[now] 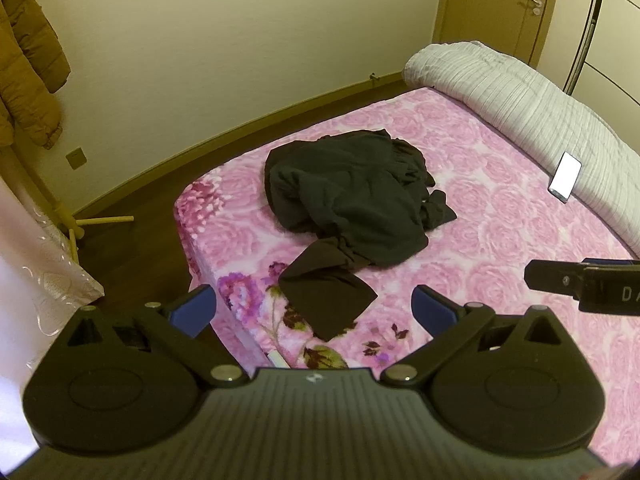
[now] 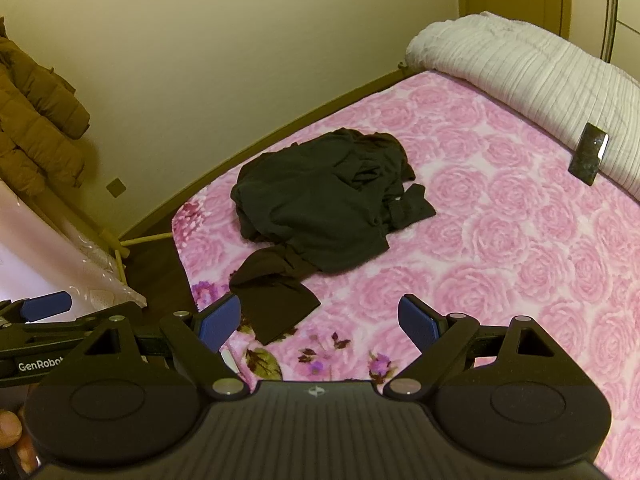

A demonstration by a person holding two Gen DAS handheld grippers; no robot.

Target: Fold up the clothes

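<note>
A crumpled black garment [image 1: 352, 204] [image 2: 324, 204] lies in a heap on the pink rose-patterned bedspread [image 1: 500, 240] [image 2: 500, 240], one sleeve [image 1: 324, 300] [image 2: 272, 304] trailing toward the near corner of the bed. My left gripper [image 1: 314, 312] hangs open above that corner, its blue pads on either side of the sleeve end and clear of it. My right gripper [image 2: 320, 320] is open too, just right of the sleeve, with nothing between its fingers. Part of the right gripper [image 1: 580, 284] shows at the right edge of the left wrist view.
A rolled white quilt [image 1: 520, 92] [image 2: 520, 68] runs along the far right of the bed, a phone [image 1: 565, 176] [image 2: 590, 158] leaning on it. A brown jacket [image 1: 28, 52] [image 2: 36, 120] hangs at the left wall. Dark floor [image 1: 140, 248] lies left of the bed.
</note>
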